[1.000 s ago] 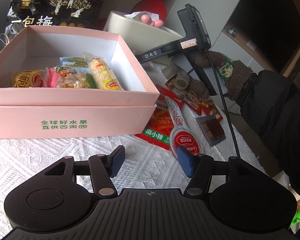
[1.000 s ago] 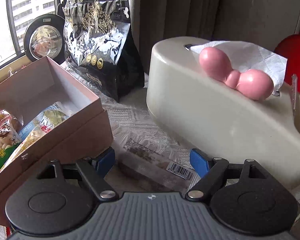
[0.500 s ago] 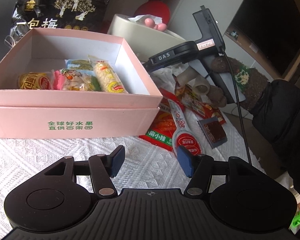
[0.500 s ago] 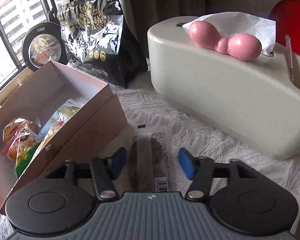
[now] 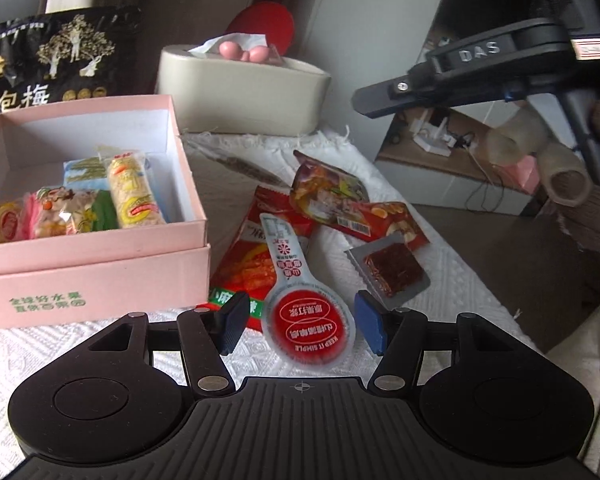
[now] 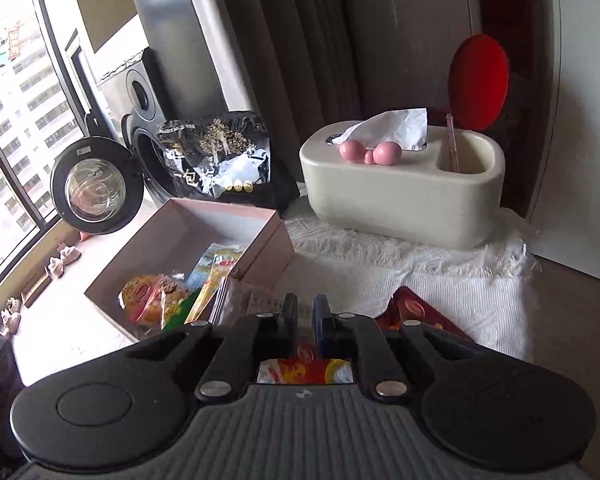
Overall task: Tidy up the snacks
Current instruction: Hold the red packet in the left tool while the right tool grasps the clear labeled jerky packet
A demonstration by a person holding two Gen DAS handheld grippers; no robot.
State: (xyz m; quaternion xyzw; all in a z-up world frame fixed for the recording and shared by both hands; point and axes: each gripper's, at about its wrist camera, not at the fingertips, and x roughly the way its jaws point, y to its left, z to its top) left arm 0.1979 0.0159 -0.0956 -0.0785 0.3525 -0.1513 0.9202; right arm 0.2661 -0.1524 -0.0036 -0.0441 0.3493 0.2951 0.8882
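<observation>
Cardboard box (image 5: 100, 280), pink and open, sits near left with wrapped snacks inside. Your right gripper (image 6: 304, 312) has snapped together and risen, yet nothing shows in its jaws. The long brown clear-wrapped strip (image 5: 244, 165) lies on the cloth just right of the box, so regrasp it. Your left gripper (image 5: 300, 322) hangs spread and empty.

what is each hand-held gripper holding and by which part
Nothing visible. Left hand-held gripper is open; right hand-held gripper is shut with bare tips.
</observation>
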